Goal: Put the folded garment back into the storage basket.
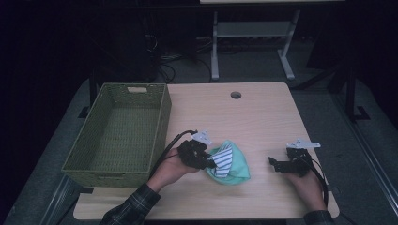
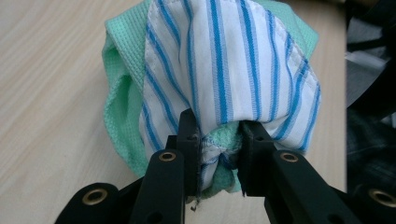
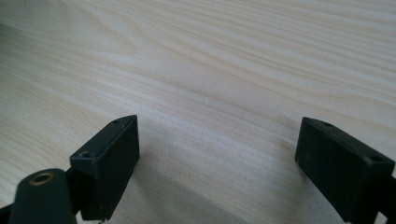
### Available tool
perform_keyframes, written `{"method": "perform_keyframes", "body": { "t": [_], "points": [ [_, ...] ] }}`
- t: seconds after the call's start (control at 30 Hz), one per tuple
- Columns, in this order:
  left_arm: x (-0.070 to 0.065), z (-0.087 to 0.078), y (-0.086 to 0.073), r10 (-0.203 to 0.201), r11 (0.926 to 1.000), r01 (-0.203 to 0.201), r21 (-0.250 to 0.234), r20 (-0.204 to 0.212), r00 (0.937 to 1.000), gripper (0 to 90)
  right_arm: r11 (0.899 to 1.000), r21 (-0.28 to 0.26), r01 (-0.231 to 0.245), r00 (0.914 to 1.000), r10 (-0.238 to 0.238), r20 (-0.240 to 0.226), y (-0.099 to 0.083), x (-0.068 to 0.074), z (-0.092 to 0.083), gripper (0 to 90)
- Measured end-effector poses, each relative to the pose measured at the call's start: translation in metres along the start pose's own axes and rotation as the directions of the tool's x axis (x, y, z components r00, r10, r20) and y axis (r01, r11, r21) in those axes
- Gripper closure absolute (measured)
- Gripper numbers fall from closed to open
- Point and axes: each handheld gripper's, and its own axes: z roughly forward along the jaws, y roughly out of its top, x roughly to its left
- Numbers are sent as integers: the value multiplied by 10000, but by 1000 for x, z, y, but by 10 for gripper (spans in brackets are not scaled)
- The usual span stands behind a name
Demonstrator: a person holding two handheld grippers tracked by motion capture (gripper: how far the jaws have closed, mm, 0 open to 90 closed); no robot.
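Striped and green cloths (image 2: 224, 70) bunch in your left gripper's (image 2: 219, 140) pinch, right of the wicker basket (image 1: 159, 117); your right gripper (image 3: 217, 154) gapes wide.

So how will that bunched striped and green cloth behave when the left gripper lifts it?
Probably floppy: the cloth bundle is creased and gathered where the left gripper pinches it, so loose folds should droop. It looks light, being thin fabric. The green layer may slip free, since the jaws grip mostly striped cloth.
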Motion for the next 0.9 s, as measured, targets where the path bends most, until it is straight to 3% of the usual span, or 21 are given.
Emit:
{"method": "perform_keyframes", "body": {
  "t": [0.5, 0.9],
  "points": [
    [-4, -33, 29, 508, 9986, -513, -109, -402, 9979, 731, 10000, 1, -6, 10000, 6, -3, 0, 0, 0, 132],
    [1, -57, 29, 218, 9991, -243, -336, -726, 9971, 732, 10000, 8, -20, 10000, 20, 23, 0, 0, 0, 130]
  ]
}}
